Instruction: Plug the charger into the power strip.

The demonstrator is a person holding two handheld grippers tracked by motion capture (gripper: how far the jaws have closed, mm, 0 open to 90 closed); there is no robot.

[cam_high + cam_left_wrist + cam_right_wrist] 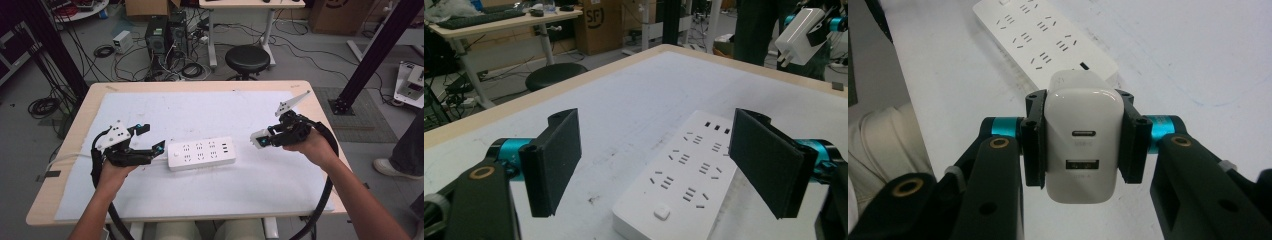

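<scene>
A white power strip (201, 153) lies flat in the middle of the table, its sockets facing up. My left gripper (151, 138) is at the strip's left end with its jaws open wide. In the left gripper view the power strip (684, 180) lies ahead between the black pads (551, 165), which do not touch it. My right gripper (262, 139) hovers to the right of the strip, shut on a white charger plug (258, 140). In the right gripper view the charger (1080, 150) is clamped by its sides, ports toward the camera, with the power strip (1043, 37) beyond it.
A white mat (200, 110) covers most of the wooden table (65, 165). A black stool (246, 59) stands behind the far edge, with computers and cables on the floor. Someone's leg and shoe (395, 165) stand at the right.
</scene>
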